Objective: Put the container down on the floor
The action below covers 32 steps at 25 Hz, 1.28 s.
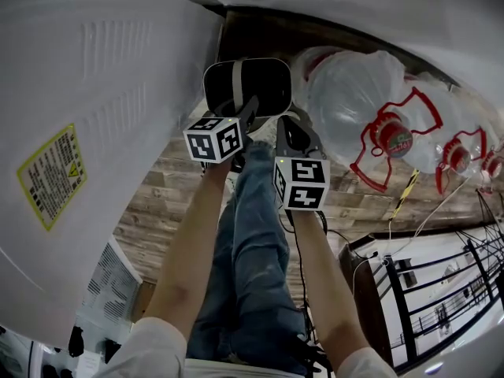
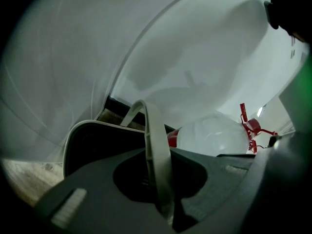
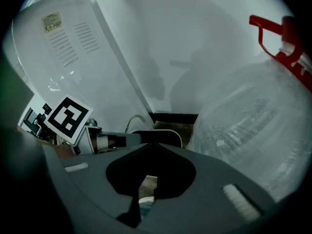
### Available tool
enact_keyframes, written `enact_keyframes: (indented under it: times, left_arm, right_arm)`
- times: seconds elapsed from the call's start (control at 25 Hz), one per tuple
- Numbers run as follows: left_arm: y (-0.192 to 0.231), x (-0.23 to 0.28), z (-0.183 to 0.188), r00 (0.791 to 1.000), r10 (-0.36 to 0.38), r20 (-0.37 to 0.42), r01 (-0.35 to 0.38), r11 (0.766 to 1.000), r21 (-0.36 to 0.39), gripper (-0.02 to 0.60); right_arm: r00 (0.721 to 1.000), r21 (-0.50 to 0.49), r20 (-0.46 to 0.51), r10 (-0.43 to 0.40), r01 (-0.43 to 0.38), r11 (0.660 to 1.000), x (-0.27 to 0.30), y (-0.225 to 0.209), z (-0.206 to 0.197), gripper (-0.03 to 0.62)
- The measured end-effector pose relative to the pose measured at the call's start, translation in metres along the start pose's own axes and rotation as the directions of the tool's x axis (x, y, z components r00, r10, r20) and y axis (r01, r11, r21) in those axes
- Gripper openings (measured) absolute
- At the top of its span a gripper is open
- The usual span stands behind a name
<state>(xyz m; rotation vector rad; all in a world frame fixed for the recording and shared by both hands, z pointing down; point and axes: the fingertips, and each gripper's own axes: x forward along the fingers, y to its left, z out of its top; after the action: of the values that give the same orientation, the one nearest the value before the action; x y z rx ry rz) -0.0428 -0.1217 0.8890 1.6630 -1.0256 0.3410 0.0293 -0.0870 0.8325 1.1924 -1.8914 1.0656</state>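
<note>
The container (image 1: 264, 85) is a black bucket with a pale rim, hanging over the wooden floor (image 1: 169, 191) between a white appliance and water jugs. Its pale bail handle (image 2: 154, 145) runs straight through the jaws of my left gripper (image 1: 246, 123), which is shut on it. The bucket's dark mouth (image 2: 92, 147) hangs below the left jaws. My right gripper (image 1: 293, 132) is beside the bucket's right side, jaws shut with nothing seen between them. From the right gripper view the bucket's rim (image 3: 163, 133) shows just beyond the right gripper (image 3: 146, 189), with the left gripper's marker cube to the left.
A big white appliance (image 1: 94, 93) with a yellow label (image 1: 51, 176) stands close on the left. Clear water jugs (image 1: 354, 101) with red caps and handles (image 1: 391, 132) crowd the right. The person's jeans (image 1: 252, 250) are below. Cables and a black rack (image 1: 441, 290) lie at the lower right.
</note>
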Motion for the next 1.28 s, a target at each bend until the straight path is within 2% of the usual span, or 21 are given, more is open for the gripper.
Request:
enact_keyframes:
  times: [0.24,0.32,0.68,0.92,1.04,1.2,1.28]
  left_arm:
    - [0.021,-0.011,0.007,0.993,0.115,0.015,-0.115,0.993,0.007,0.034]
    - [0.028,-0.015,0.007,0.988,0.153,0.012,-0.153,0.988,0.004,0.054]
    - [0.07,-0.048,-0.014,0.941,0.337,-0.023,-0.337,0.941,-0.026,0.061]
    - [0.089,-0.058,-0.025,0.901,0.429,-0.065,-0.432,0.901,-0.041,0.074]
    - [0.094,-0.063,-0.03,0.877,0.473,-0.088,-0.476,0.88,-0.016,0.118]
    - [0.102,-0.073,-0.038,0.83,0.543,-0.128,-0.544,0.839,0.031,0.138]
    - [0.105,-0.079,-0.045,0.808,0.568,-0.158,-0.571,0.821,0.033,0.175]
  right_arm:
    - [1.0,-0.004,0.001,0.001,-0.001,1.0,0.001,0.004,0.002,0.028]
    - [1.0,-0.006,0.003,0.0,0.0,1.0,0.0,0.004,0.003,0.028]
    - [1.0,-0.017,0.006,-0.001,0.001,1.0,-0.004,0.009,0.006,0.028]
    - [1.0,-0.029,0.007,-0.001,0.001,1.0,-0.002,0.011,0.006,0.028]
    - [1.0,-0.03,0.005,-0.001,0.002,1.0,-0.002,0.011,0.005,0.028]
    - [1.0,-0.034,0.01,0.003,-0.003,0.999,-0.005,0.014,0.007,0.028]
    - [1.0,-0.034,0.017,0.007,-0.006,0.999,-0.008,0.015,0.01,0.028]
